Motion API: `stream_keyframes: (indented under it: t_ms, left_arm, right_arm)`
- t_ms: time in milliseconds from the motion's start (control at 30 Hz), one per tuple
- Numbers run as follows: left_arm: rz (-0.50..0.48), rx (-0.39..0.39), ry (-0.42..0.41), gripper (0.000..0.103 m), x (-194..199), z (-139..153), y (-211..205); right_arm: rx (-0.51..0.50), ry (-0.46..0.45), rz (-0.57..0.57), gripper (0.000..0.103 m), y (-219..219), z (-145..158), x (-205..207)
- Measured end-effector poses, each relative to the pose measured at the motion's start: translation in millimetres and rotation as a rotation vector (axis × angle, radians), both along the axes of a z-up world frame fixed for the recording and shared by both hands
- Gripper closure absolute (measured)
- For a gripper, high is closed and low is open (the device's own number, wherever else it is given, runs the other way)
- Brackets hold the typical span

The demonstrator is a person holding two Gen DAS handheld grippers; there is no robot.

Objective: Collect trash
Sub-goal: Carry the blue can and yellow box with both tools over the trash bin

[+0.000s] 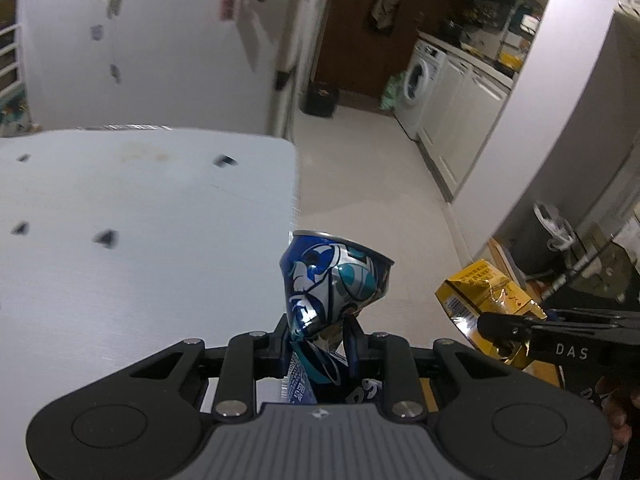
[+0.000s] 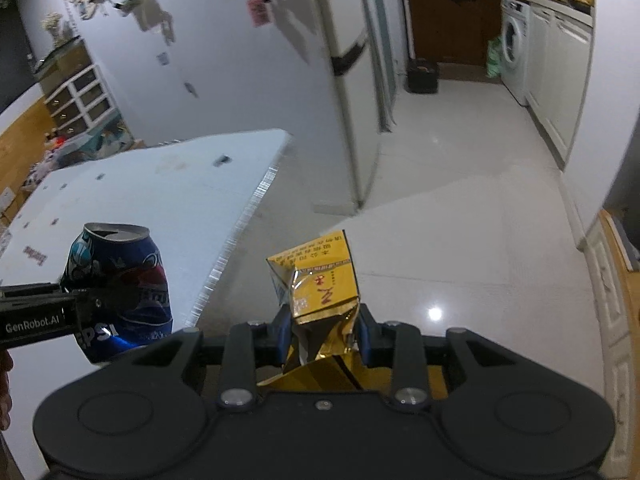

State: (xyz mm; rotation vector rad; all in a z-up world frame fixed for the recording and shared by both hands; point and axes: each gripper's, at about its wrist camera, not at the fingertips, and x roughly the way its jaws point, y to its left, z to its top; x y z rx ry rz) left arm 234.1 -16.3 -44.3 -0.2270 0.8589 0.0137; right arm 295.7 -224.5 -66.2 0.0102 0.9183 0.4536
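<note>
My left gripper (image 1: 318, 330) is shut on a crushed blue Pepsi can (image 1: 332, 280) and holds it up in the air beside the white table's right edge. My right gripper (image 2: 322, 330) is shut on a crumpled gold and yellow carton (image 2: 320, 284) and holds it over the floor. In the right wrist view the can (image 2: 120, 280) and the left gripper (image 2: 86, 300) show at the left. In the left wrist view the carton (image 1: 480, 292) and the right gripper (image 1: 492, 326) show at the right.
A white table (image 1: 140, 208) lies to the left, its edge (image 2: 236, 236) running diagonally. A white fridge (image 2: 352, 80) stands behind it. Pale tiled floor (image 2: 460, 220) leads to a kitchen with a washing machine (image 1: 418, 80) and a dark bin (image 1: 320, 98).
</note>
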Motion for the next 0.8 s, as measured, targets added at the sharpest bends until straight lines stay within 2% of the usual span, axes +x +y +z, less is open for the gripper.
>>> stream_keyframes:
  t_ms: [367, 600, 800]
  left_arm:
    - [-0.093, -0.057, 0.152, 0.076, 38, -59, -67]
    - [-0.135, -0.089, 0.255, 0.076, 57, -98, -93]
    - [-0.108, -0.156, 0.367, 0.076, 67, -139, -107]
  right_arm:
    - [-0.039, 0.149, -0.129, 0.069, -82, -60, 12]
    - [-0.053, 0.248, -0.186, 0.069, -110, -102, 16]
    - [-0.06, 0.31, -0.209, 0.069, -121, -131, 22]
